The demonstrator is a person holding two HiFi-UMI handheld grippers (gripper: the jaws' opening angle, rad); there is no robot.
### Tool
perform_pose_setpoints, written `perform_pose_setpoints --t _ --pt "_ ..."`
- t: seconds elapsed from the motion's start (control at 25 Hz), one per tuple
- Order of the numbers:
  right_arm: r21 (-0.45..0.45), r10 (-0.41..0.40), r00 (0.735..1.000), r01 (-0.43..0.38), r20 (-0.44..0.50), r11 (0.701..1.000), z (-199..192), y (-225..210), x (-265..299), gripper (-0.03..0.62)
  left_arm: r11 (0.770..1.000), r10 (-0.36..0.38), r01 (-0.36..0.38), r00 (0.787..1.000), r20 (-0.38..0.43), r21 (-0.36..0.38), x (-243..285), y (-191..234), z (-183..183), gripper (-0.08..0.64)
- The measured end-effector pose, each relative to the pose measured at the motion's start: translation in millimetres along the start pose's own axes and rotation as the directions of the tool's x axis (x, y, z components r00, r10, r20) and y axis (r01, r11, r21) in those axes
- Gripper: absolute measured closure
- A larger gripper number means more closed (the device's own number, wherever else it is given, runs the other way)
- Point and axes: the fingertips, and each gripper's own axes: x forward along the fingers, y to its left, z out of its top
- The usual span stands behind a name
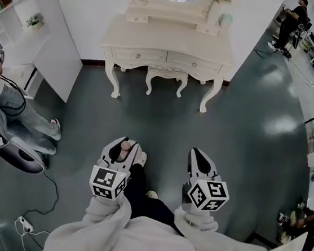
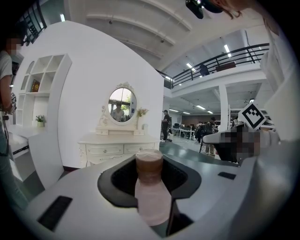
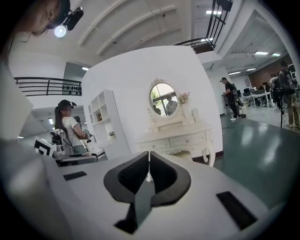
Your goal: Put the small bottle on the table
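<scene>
I am pinching the small pale pink plastic bottle with a brown cap [image 2: 151, 187] upright in my left gripper [image 1: 123, 148], while my right gripper [image 1: 200, 160] is sitting pressed together, empty. The white carved dressing table [image 1: 167, 38] is standing far ahead, well apart, and I am holding both grippers side by side, pointing slightly down towards it

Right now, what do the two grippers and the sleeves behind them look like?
The left gripper and right gripper are alike: pale grey tapered shells with black padded jaw linings. Each carries a white cube with black square markers. The sleeves are loose, light grey fabric.
</scene>
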Motion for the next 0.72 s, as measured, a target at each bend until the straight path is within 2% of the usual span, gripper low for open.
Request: perform_pose_setpoints --t 0.24,0.52,0.72 --pt "0.0 -0.022 0.999 0.022 0.025 1.0 26 -13 40 0.558 1.0 -0.017 0.017 1.0 0.023 0.009 45 26 24 0.417" --pt "-0.02 -0.003 0.999 0.004 0.054 1.0 68 -14 109 0.558 0.999 -0.007 0.005 0.999 0.033 0.037 97 76 60 0.417" --pt "-0.016 -0.019 0.998 0.02 0.053 1.0 88 -21 151 0.558 0.999 -0.033 0.031 0.999 0.04 0.04 129 101 77 0.417"
